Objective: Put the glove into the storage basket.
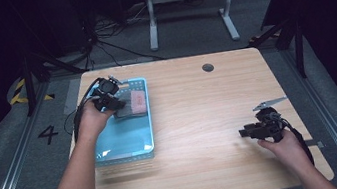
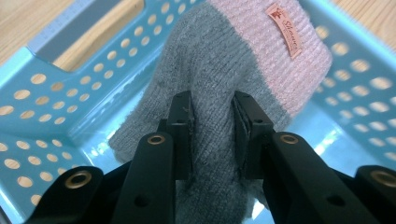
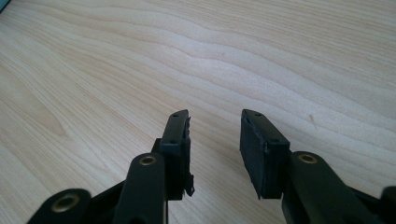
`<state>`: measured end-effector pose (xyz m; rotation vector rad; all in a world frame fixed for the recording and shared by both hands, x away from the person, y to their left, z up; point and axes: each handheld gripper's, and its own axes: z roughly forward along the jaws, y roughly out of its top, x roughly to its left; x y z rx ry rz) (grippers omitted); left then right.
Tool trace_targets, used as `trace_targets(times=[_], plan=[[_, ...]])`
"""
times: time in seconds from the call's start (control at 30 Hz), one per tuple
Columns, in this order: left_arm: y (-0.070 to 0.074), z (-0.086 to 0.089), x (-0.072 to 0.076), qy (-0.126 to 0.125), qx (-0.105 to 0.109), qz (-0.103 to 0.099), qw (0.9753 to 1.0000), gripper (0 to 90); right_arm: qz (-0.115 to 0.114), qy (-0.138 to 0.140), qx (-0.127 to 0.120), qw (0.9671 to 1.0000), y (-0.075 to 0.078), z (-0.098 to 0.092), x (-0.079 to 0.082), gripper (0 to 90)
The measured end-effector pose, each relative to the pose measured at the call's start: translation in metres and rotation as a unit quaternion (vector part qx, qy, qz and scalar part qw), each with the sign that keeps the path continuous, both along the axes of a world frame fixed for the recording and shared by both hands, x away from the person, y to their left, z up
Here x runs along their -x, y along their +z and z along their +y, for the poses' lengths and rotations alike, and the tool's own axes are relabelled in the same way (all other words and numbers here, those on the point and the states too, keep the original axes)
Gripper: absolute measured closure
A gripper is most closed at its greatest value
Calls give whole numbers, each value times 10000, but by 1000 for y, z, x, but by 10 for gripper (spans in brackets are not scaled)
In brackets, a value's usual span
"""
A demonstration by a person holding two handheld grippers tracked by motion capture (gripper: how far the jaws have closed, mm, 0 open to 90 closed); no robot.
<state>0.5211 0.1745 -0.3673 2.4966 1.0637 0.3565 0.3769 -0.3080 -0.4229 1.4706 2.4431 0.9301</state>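
There is one blue basket (image 1: 128, 146) on the tabletop (image 1: 200, 115). In it lies one knitted cloth (image 2: 224, 84), grey and pink, with one small label (image 2: 285, 30). Two grippers are there, one left (image 1: 109, 101) and one right (image 1: 255, 131).

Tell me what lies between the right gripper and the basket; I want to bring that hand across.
Bare tabletop, as the high view shows: nothing lies between the right gripper and the basket.
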Motion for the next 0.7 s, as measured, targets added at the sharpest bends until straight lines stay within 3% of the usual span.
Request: trace_targets(times=[0.2, 0.37, 0.53, 0.6, 0.7], plan=[[-9, 0, -11, 28, 30, 118, 9999, 713, 27, -20, 9, 10000, -2, 0, 2, 626], [-18, -6, -14, -79, -155, 231, 9996, 708, -6, -33, -34, 10000, 0, -3, 4, 625], [-26, -3, -18, -50, -92, 436, 9990, 696, -25, -23, -66, 10000, 1, -4, 5, 624], [-29, -4, -19, -80, -159, 504, 9986, 691, -55, -18, -60, 10000, 2, -4, 5, 622], [-32, -3, -20, -54, -118, 527, 9985, 678, -82, -3, -80, 9999, 3, -3, 4, 621]])
